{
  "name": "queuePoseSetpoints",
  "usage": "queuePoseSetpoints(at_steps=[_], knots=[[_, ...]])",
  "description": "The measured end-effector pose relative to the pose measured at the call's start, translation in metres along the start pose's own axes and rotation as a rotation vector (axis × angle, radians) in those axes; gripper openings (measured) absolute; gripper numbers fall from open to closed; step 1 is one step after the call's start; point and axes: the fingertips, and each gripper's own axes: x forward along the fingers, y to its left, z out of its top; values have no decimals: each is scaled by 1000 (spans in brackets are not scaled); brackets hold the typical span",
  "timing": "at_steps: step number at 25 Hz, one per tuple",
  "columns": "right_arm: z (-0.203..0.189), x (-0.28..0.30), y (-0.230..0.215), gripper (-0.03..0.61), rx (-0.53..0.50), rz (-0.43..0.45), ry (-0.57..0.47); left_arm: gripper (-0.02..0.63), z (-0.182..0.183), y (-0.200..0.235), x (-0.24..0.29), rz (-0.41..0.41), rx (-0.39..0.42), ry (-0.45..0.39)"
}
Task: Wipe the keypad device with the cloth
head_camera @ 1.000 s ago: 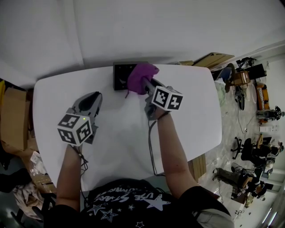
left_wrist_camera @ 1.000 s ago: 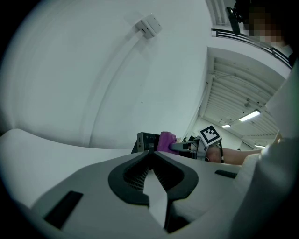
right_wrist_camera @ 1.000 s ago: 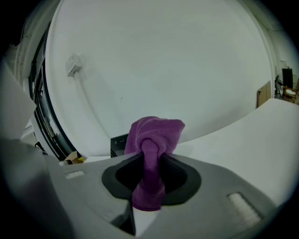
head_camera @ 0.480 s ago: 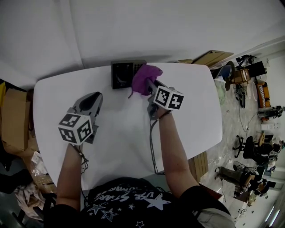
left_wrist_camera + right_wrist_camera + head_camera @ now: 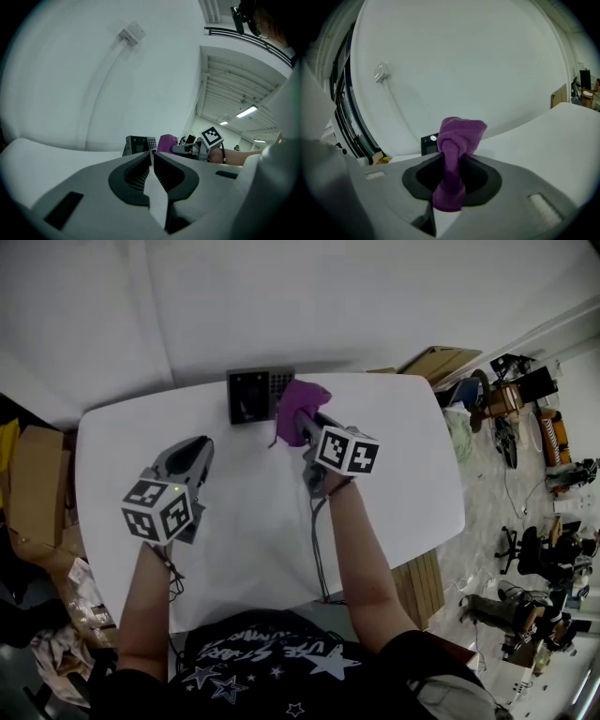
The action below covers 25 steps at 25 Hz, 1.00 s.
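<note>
The black keypad device [image 5: 258, 395] stands at the table's far edge, its screen and keys facing me; it also shows in the left gripper view [image 5: 139, 144] and behind the cloth in the right gripper view [image 5: 429, 143]. My right gripper [image 5: 302, 420] is shut on the purple cloth [image 5: 298, 405], which bunches up just right of the device's keys [image 5: 458, 140]. My left gripper [image 5: 193, 452] rests over the table's left half, well short of the device, its jaws shut with nothing between them [image 5: 152, 157].
The white table [image 5: 412, 474] has rounded corners. A grey cable [image 5: 317, 549] runs from the right gripper back toward me. Cardboard boxes [image 5: 33, 493] lie on the floor at the left; chairs and clutter [image 5: 525, 549] fill the floor at the right.
The right gripper with the cloth has shifted slightly right and off the device's face, uncovering its keys. The left gripper has stayed put.
</note>
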Motion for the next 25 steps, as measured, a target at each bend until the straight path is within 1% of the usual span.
queuePoseSetpoints(at_steps=[4,11,15,25], knots=[[-10,-22,17,95,-19,37,4,35,-2,-21,-11,-5,14,-6],[-41,-59,37,95,-41,80,37,35,-12,-57,-29,-13,24,-8],[-55,-81,57,95,-80,125,55,35,-21,-82,-38,-15,31,-3],[-88,-155,97,95,-95,220,23,35,-53,-143,-77,-12,39,-10]])
